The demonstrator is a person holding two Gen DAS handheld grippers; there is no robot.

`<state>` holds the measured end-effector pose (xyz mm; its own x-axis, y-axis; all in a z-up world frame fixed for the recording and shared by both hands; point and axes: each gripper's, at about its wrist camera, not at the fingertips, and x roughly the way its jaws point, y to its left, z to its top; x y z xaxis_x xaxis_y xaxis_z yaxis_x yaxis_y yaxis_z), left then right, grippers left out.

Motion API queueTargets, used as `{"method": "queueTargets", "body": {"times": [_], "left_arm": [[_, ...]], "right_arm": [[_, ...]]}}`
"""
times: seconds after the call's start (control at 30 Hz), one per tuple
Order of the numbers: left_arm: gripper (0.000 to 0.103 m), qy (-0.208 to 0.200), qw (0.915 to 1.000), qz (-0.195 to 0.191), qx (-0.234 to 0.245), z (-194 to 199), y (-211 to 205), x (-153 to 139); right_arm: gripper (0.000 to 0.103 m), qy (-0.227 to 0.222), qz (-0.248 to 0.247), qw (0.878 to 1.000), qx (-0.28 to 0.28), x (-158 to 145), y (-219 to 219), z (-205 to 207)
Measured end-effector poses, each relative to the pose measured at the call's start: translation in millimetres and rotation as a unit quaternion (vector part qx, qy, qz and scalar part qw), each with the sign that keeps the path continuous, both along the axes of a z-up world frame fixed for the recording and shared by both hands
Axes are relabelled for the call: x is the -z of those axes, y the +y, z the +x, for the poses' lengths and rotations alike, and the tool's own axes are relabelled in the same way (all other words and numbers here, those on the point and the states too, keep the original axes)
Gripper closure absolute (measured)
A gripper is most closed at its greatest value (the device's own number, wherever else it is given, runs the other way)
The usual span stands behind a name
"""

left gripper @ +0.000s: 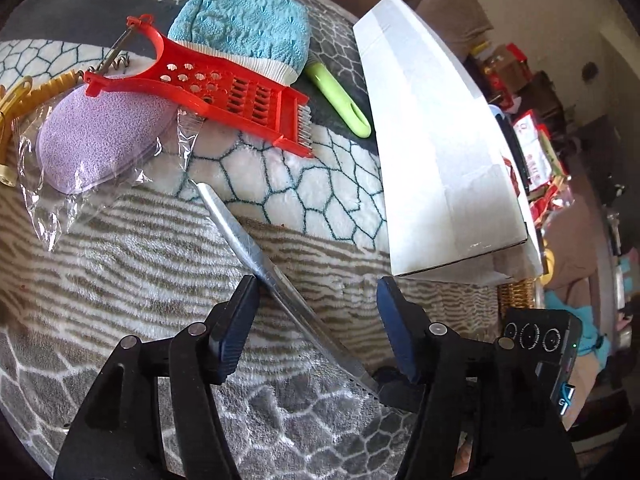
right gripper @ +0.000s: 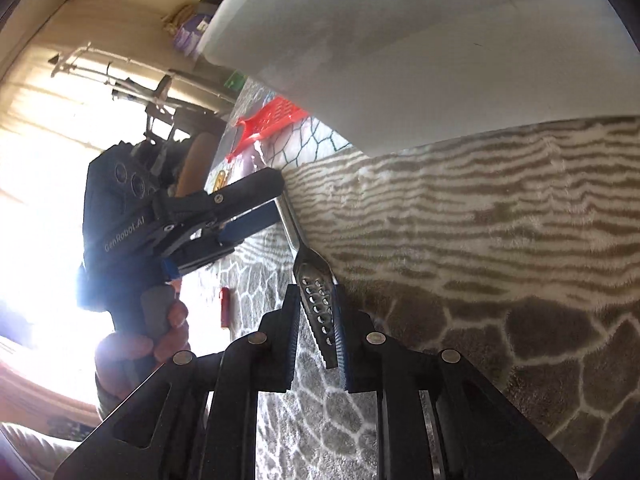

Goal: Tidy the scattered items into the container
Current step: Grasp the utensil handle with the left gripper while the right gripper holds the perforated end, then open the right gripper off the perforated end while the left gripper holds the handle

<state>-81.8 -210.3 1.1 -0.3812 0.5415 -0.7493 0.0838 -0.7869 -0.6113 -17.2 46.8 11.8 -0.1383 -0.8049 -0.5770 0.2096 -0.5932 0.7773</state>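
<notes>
Box [left gripper: 432, 128] white — contents hidden; grater [left gripper: 224, 96] outside.

White box [left gripper: 432, 132]: inside hidden in both views, top cut off at 12 o'clock in right wrist view. Metal tool [left gripper: 256, 248]: handle end hidden behind right-hand finger at 5 o'clock. Gold item [left gripper: 12, 104] cut off at 9 o'clock edge, can't ID. Green handle [left gripper: 340, 96]: head hidden under blue cloth [left gripper: 244, 20].
</notes>
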Motion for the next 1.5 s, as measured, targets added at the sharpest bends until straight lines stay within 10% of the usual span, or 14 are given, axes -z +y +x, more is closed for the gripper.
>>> {"method": "queueTargets", "body": {"times": [0.13, 0.2, 0.63, 0.83, 0.97, 1.5], "left_arm": [[0.051, 0.001, 0.9990, 0.041, -0.018, 0.7, -0.7, 5.7], [0.090, -0.015, 0.9978, 0.062, -0.020, -1.5, 0.9, 16.6], [0.089, -0.038, 0.9935, 0.101, -0.036, -5.4, 3.7, 29.4], [0.051, -0.024, 0.9929, 0.116, -0.013, -5.3, 8.8, 19.0], [0.090, -0.032, 0.9956, 0.088, -0.010, -4.4, 8.8, 24.0], [0.091, -0.034, 0.9967, 0.070, -0.025, 4.6, 6.9, 20.7]], "right_arm": [[0.088, -0.038, -0.051, 0.997, 0.032, 8.3, 22.3, -0.8], [0.090, -0.045, -0.061, 0.996, 0.041, 9.7, 28.1, -3.7], [0.083, 0.073, 0.104, 0.991, -0.038, -30.6, -24.1, 11.5], [0.088, 0.144, 0.135, 0.976, -0.089, -48.5, -52.9, 32.9], [0.089, 0.157, 0.135, 0.972, -0.110, -47.8, -60.6, 37.1], [0.063, 0.124, 0.167, 0.973, -0.103, -36.4, -70.7, 31.7]]}}
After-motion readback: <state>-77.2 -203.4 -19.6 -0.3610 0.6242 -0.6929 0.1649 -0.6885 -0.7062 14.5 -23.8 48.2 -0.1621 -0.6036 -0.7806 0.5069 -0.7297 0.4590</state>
